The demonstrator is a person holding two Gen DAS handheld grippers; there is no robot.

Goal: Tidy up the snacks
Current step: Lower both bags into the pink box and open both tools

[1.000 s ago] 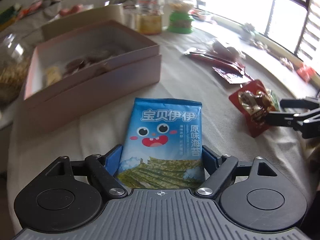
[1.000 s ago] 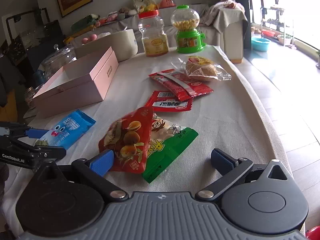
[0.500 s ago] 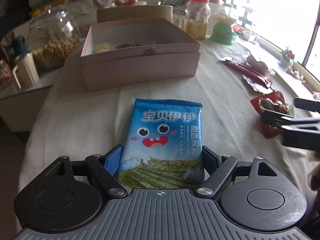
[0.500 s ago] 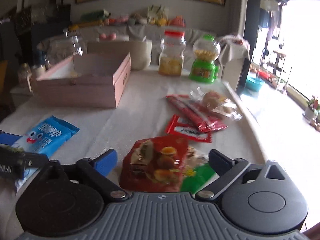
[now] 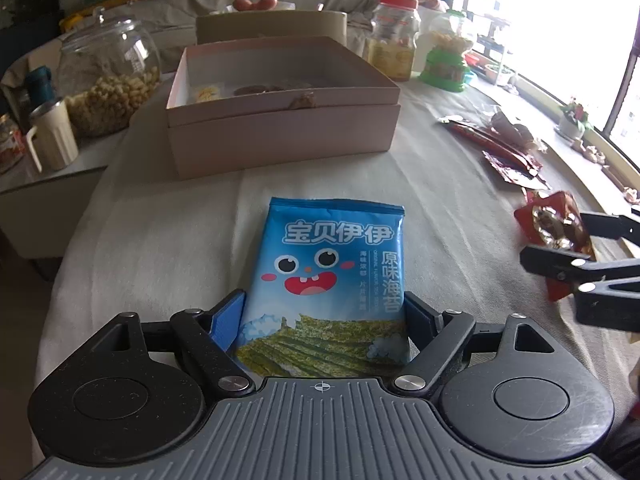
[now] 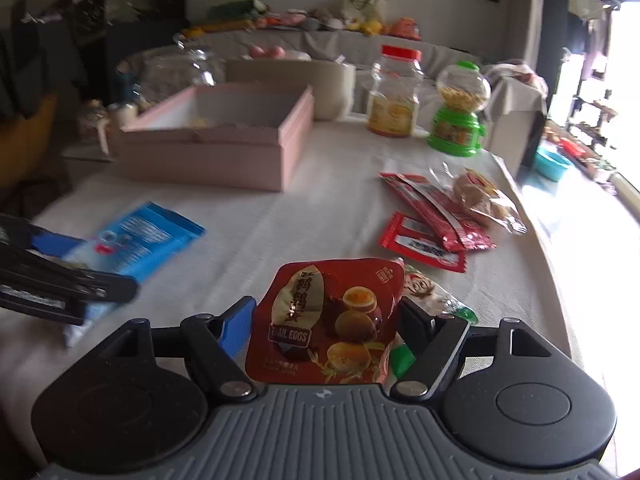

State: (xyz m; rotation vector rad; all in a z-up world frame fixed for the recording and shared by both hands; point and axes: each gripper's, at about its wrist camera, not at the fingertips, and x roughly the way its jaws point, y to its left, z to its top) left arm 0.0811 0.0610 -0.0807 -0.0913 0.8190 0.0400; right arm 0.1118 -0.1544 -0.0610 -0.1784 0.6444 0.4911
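The left claw (image 5: 324, 316) grips a blue seaweed pack (image 5: 332, 276) by its near end, a finger pressed on each side edge. The pack points away toward the far side of the surface (image 5: 160, 240), which is covered with a pale cloth.

The right claw (image 6: 326, 324) has a red quail egg pouch (image 6: 328, 320) between its fingers, and its jaws are closing on it. The blue left finger (image 6: 236, 326) sits just beside the pouch's left edge; the right finger touches the right edge. A green packet (image 6: 440, 300) lies partly under the pouch, just to its right.

Straight beyond the blue pack stands an open pink box (image 5: 280, 108) with a few small snacks on its floor. Bare cloth lies between both claws and the box. Left of the box, off the surface, stand a glass jar (image 5: 108, 76) of pale snacks and a cream mug (image 5: 52, 136).

On the far right of the surface lie long red packets (image 6: 432, 212), a flat red sachet (image 6: 420, 244) and a clear-wrapped bun (image 6: 480, 196). Behind them stand a red-lidded plastic jar (image 6: 396, 92) and a green candy dispenser (image 6: 460, 112). A beige box (image 6: 288, 84) stands behind the pink one.
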